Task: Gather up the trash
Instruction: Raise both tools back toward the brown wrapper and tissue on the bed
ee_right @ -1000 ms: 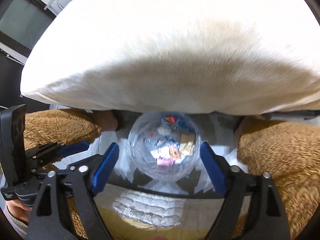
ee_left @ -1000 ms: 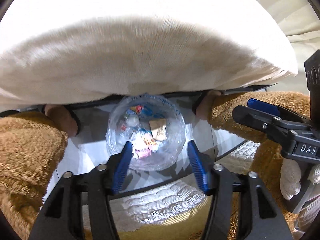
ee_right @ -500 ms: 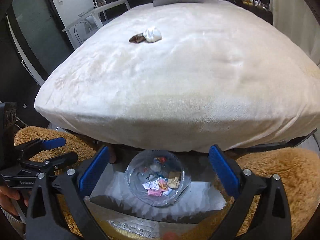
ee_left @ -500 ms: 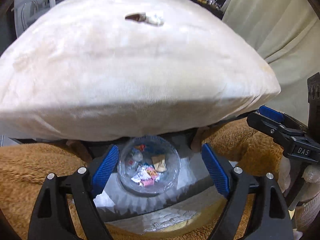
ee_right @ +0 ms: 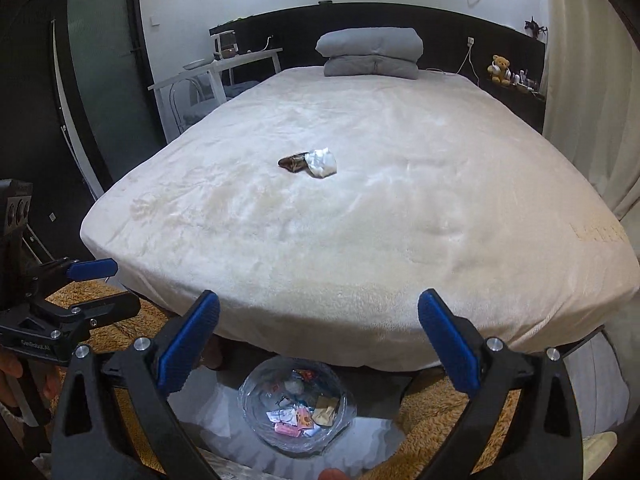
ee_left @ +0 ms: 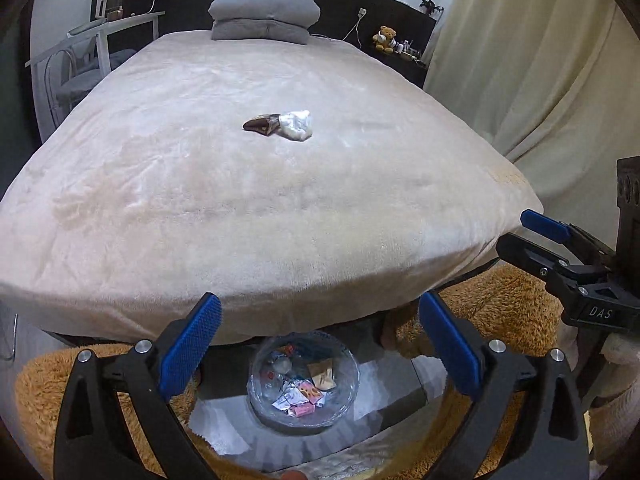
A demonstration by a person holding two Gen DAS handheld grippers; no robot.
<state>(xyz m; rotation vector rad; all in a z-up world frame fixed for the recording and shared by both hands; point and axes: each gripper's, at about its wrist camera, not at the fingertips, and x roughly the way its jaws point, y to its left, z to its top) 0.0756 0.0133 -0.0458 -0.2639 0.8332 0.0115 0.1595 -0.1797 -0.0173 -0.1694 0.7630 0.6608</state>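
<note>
Trash on the bed (ee_left: 280, 220): brown wrapper (ee_left: 261, 125) on the left, crumpled white tissue (ee_left: 297, 125) touching its right end, both well away from the near edge. More of it, bright sweet wrappers, lay in a clear-lined bin (ee_left: 352, 364) on the floor just below that edge.

Left gripper (ee_left: 319, 304): gripped nothing, had just been opening its jaws, and stood at full spread with only air between the blue pads. Right gripper (ee_right: 319, 299): likewise spread wide after opening, likewise held nothing. Both hung above the bin and pointed over the bed.

Judged as the start of the next pick, with the two pieces on the bed not yet collected. Called for a long reach across the blanket, a descent over one piece, and a pinch shallow enough not to bunch the plush cover.

Hard to tell whether the tissue overlapped the wrapper or merely touched it. Couldn't read the wrapper's print. Tan fluffy fabric (ee_left: 500, 308) beside the bin, rug or clothing, unclear. Bin base hidden behind the gripper frames.
</note>
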